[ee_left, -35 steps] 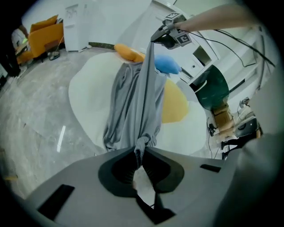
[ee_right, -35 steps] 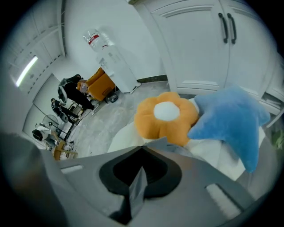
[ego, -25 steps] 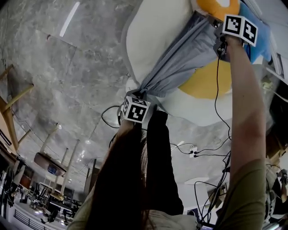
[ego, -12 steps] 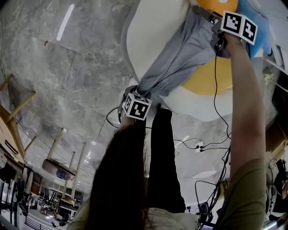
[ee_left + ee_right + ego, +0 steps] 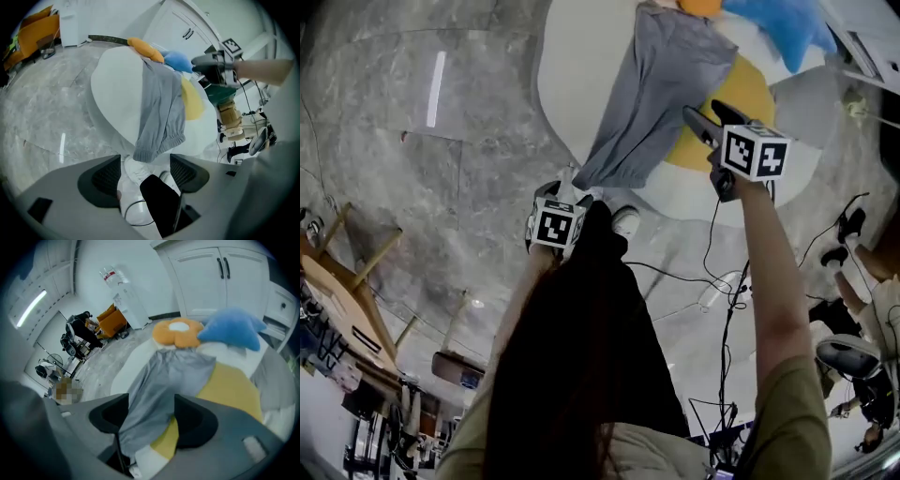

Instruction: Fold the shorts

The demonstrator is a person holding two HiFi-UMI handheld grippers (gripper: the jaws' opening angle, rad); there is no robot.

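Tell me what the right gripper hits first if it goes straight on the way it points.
Most likely the grey fabric shorts, lying on the white round pad. On the right gripper the jaws have just been opening, shorts between them unpressed; depth unclear.

Grey marbled floor (image 5: 441, 187) all round, and in the middle a big white round pad (image 5: 581, 75) with a yellow patch (image 5: 750, 89) on its right side. At its far edge there's an orange flower-shaped cushion (image 5: 178, 333), touching a blue star-shaped cushion (image 5: 232, 329) just beside it. White cabinet doors (image 5: 220, 277) stand behind them. Black cables (image 5: 712, 281) trail across the floor, with a wooden frame (image 5: 342, 291) well off to the left.
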